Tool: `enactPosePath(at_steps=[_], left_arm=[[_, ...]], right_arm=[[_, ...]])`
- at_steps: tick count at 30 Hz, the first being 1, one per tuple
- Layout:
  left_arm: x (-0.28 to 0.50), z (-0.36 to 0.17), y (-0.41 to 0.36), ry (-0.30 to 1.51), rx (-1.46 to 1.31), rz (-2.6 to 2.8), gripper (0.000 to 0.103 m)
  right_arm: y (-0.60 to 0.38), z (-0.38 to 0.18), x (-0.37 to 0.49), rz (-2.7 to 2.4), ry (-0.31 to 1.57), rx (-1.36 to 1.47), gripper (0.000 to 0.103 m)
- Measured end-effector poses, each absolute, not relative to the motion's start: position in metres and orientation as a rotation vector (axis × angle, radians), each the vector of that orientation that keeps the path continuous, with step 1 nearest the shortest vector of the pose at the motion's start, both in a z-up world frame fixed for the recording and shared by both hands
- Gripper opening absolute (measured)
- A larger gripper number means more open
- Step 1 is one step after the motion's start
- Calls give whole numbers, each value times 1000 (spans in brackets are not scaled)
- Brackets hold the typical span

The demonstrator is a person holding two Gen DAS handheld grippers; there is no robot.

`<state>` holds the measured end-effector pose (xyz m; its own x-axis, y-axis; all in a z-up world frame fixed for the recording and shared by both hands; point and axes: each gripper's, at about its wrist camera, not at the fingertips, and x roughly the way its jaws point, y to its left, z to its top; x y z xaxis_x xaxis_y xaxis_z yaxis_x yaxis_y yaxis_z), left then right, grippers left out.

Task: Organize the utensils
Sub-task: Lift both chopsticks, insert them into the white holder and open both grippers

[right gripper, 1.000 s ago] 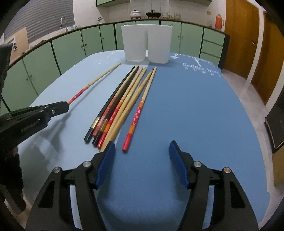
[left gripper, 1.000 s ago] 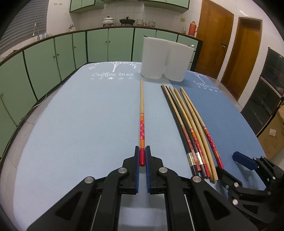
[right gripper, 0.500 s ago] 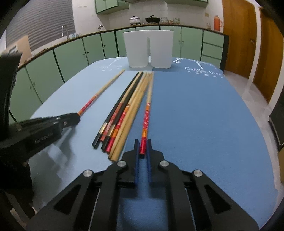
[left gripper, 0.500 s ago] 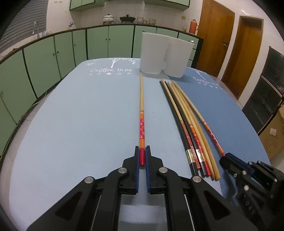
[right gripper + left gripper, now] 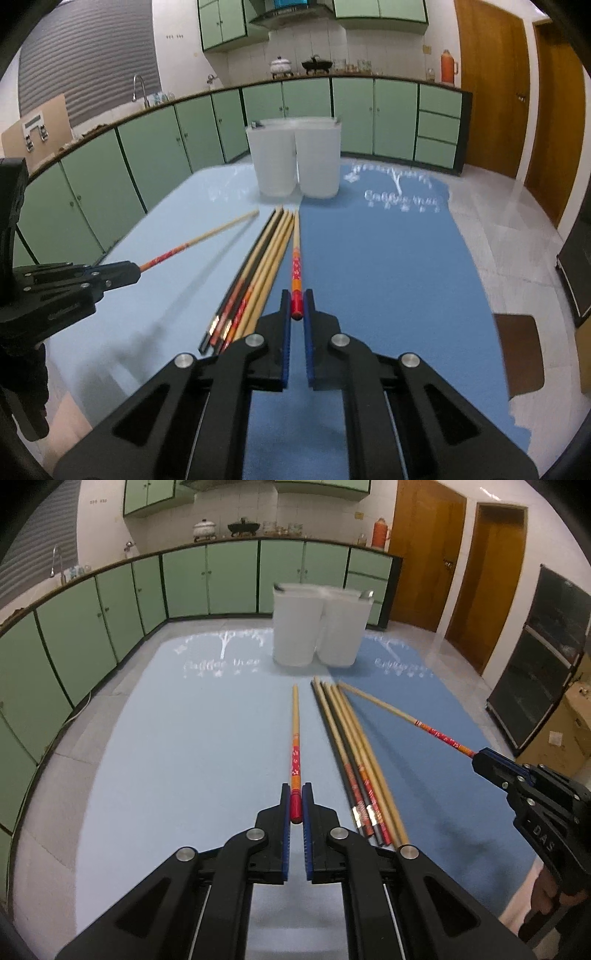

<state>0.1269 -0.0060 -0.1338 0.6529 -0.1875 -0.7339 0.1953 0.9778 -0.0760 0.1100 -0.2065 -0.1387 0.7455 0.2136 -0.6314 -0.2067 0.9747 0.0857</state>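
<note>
My left gripper is shut on the red end of a red-and-wood chopstick, held above the blue table mat and pointing at the white utensil holder. My right gripper is shut on the red end of a matching chopstick, also lifted; in the left wrist view this chopstick angles up to the right gripper. Several more chopsticks lie bundled on the mat between the two. The left gripper and its chopstick show in the right wrist view.
The two-compartment white holder stands at the far end of the blue mat. Green cabinets ring the table behind and to the left. Wooden doors stand at the right.
The right gripper closed on a chopstick beside the bundle and lifted it. Both grippers have risen and tilted up, carrying their chopsticks off the mat.
</note>
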Motion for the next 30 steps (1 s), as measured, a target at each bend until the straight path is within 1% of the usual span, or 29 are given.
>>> enactPosePath(at_steps=[6, 16, 22, 30], left_arm=[[123, -108, -2, 774, -22, -222, 6], [128, -59, -4, 643, -22, -232, 6], [144, -40, -10, 602, -6, -248, 6], [167, -23, -15, 566, 15, -260, 5]], right_arm=[[-211, -121, 109, 239, 662, 31, 5], [-224, -60, 122, 280, 576, 86, 5], [-225, -29, 150, 322, 588, 96, 5], [-229, -5, 185, 338, 608, 77, 5]])
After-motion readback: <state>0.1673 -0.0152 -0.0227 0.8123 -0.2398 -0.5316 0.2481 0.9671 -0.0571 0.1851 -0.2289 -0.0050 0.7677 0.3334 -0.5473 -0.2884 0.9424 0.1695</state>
